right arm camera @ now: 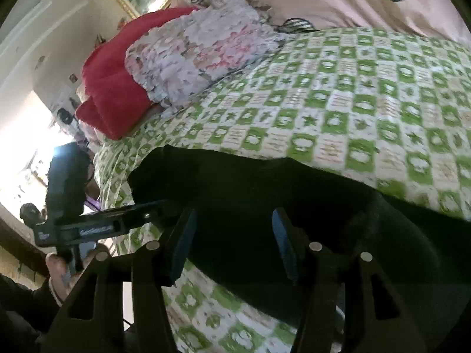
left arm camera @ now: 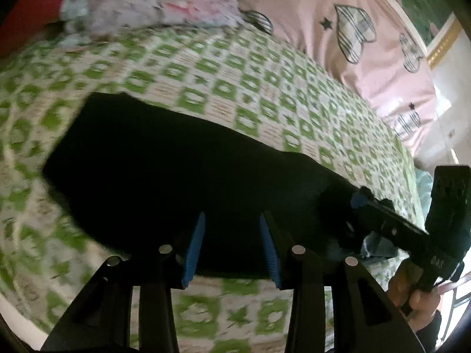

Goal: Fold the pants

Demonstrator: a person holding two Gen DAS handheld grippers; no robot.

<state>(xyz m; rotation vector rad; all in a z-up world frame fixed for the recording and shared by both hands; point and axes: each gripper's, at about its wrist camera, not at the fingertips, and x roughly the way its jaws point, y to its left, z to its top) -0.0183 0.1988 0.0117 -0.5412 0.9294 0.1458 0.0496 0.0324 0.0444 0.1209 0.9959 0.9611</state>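
Black pants (left arm camera: 176, 170) lie flat on the green-and-white checked bedsheet (left arm camera: 235, 73). My left gripper (left arm camera: 232, 220) is open, its blue pads apart just over the near edge of the pants, holding nothing. My right gripper also shows in the left wrist view (left arm camera: 362, 198), at the right end of the pants. In the right wrist view the pants (right arm camera: 265, 188) fill the lower middle, and my right gripper (right arm camera: 234, 220) is open above the cloth. My left gripper (right arm camera: 164, 206) reaches onto the pants' left end there.
A floral quilt (right arm camera: 200, 56) and a red blanket (right arm camera: 112, 88) are piled at the bed's far left. A pink quilt with heart prints (left arm camera: 353, 35) lies along the far side. The bed's near edge (right arm camera: 114, 176) drops off at the left of the right wrist view.
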